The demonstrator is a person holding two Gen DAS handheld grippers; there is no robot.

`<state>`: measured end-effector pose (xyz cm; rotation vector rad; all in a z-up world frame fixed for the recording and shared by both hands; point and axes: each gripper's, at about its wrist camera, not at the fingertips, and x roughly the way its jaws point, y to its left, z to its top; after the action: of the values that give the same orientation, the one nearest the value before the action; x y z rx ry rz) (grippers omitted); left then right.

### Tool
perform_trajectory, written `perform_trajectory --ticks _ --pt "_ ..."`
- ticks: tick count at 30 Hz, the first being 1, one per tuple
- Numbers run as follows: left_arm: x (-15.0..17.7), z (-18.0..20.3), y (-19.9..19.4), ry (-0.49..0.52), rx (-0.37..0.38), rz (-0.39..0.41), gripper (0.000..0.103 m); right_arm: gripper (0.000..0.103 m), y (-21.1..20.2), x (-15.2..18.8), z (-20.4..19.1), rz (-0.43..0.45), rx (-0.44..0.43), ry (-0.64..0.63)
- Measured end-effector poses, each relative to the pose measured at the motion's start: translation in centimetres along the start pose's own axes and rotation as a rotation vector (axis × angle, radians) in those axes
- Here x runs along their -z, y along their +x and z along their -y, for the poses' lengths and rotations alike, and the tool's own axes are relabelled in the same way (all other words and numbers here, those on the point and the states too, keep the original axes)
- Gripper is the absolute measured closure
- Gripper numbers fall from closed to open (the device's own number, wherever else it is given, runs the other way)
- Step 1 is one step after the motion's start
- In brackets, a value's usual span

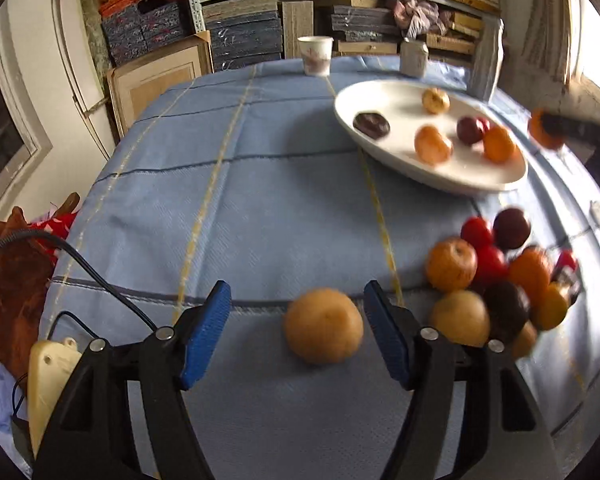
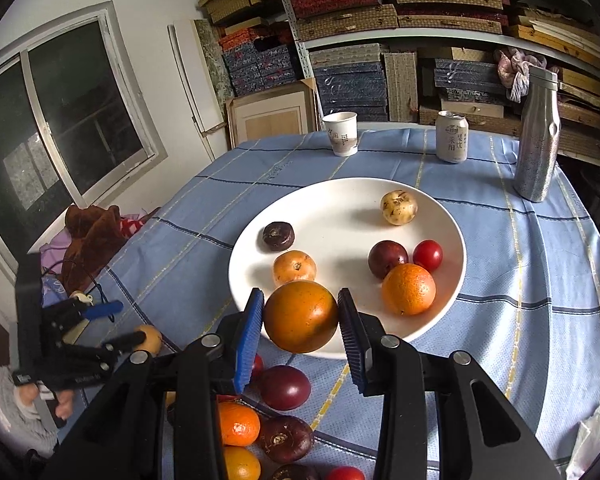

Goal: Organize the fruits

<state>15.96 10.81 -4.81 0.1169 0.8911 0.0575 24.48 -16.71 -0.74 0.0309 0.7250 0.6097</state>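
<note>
Left hand-held gripper (image 1: 298, 322): jaws spread, blue pads either side of a tan round fruit (image 1: 323, 329) lying on the desk (image 1: 204, 200); pads not touching it.
Right hand-held gripper (image 2: 300, 316): pinching a large orange fruit (image 2: 301, 317) between both pads, held above the near rim of the white plate (image 2: 332, 212).
Plate contents, right wrist view: a dark brown fruit (image 2: 278, 235), a small orange-tan fruit (image 2: 294, 267), a speckled yellow fruit (image 2: 399, 207), a dark purple plum (image 2: 388, 258), a red tomato (image 2: 427, 255) and an orange (image 2: 409, 289).
Loose pile: mixed fruit heap (image 1: 500, 280) on the cloth, right of the left hand-held gripper, near side of the plate.
Left wrist view only: the tan fruit unobstructed; picture motion-blurred.
Right wrist view only: silver bottle (image 2: 537, 136) upright at the far right; the left hand-held gripper from the side, with a hand (image 2: 32, 404) in a grey sleeve.
Writing: can (image 2: 452, 136) and paper cup (image 2: 341, 133) bear printed characters, too small to read.
</note>
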Motion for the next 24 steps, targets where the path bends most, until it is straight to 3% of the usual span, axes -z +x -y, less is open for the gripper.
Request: perform_trajectory --ticks 5,7,14,20,24 --pt "1.3 1.0 1.4 0.032 0.010 -0.040 0.038 0.065 -0.2 0.2 0.4 0.003 -0.003 0.013" --pt "1.4 1.1 1.8 0.037 0.040 -0.053 0.057 0.065 -0.1 0.1 0.4 0.003 -0.004 0.013" --pt "0.5 1.5 1.6 0.039 0.049 -0.035 0.059 0.065 -0.5 0.2 0.6 0.018 0.000 0.013" --pt "-6.6 1.5 -0.9 0.014 0.042 0.086 0.059 0.065 -1.8 -0.1 1.4 0.052 0.032 0.026" --pt "-12.3 2.7 -1.2 0.011 0.081 0.144 0.059 0.065 -2.0 -1.1 2.0 0.045 0.084 0.015"
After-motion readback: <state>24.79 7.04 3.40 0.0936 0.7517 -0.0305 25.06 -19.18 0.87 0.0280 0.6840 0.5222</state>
